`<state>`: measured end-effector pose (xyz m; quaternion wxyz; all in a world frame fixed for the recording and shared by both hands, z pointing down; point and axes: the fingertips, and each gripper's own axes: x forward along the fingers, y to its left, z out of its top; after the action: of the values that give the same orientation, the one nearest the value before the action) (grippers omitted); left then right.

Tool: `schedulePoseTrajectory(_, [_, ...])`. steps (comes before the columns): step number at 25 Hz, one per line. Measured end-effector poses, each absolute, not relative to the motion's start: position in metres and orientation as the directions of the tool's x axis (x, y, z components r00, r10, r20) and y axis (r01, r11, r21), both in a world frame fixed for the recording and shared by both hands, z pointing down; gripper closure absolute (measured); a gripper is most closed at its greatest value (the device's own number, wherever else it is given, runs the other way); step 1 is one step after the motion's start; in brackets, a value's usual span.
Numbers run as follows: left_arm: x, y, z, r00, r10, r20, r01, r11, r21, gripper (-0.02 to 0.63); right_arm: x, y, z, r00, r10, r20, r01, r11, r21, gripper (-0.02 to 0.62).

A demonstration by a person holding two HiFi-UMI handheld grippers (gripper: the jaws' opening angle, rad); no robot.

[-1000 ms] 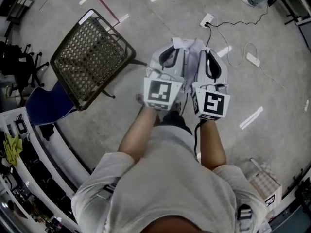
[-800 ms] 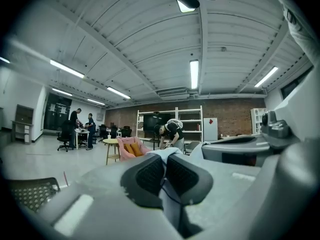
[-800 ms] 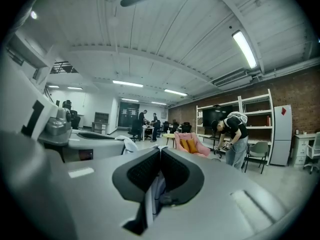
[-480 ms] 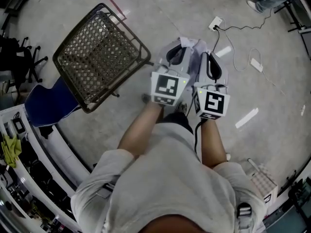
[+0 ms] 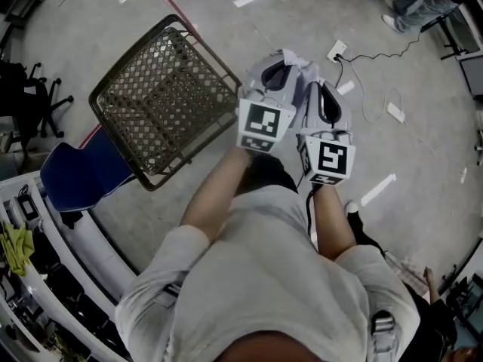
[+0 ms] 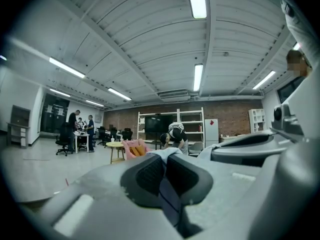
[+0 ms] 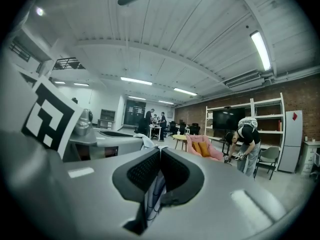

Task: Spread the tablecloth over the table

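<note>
Tablecloth point(image 5: 300, 66) clamped in left tongs point(image 5: 278, 70) and right tongs point(image 5: 326, 89); mesh chair point(image 5: 170, 96) close left, floor cables point(image 5: 370, 89) right.

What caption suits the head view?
The left gripper and right gripper hold the bunched tablecloth beside a mesh-topped table.

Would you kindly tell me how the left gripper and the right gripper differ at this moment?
In the head view, the left gripper reaches further ahead than the right gripper. A pale fold of tablecloth bulges past the left gripper's tips, while only a thin edge shows at the right gripper's tips. Both are shut on the tablecloth, side by side.
</note>
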<state>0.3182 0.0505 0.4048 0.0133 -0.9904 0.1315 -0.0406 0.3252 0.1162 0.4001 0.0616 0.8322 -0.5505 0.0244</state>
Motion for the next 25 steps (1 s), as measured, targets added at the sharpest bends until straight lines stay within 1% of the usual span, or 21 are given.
schedulePoseTrajectory(9, [0.301, -0.023, 0.422, 0.949, -0.293, 0.117, -0.290, -0.956, -0.039, 0.580, 0.309, 0.043, 0.416, 0.344, -0.928, 0.141, -0.939, -0.340, 0.051, 0.589])
schedulePoseTrajectory(20, [0.316, -0.126, 0.457, 0.932, -0.305, 0.196, -0.313, -0.950, 0.009, 0.580, 0.330, -0.059, 0.453, 0.321, -0.923, 0.212, -0.942, -0.334, -0.029, 0.589])
schedulePoseTrajectory(25, [0.337, -0.176, 0.467, 0.914, -0.334, 0.231, -0.347, -0.938, 0.017, 0.580, 0.352, -0.110, 0.467, 0.278, -0.928, 0.248, -0.953, -0.299, -0.052, 0.588])
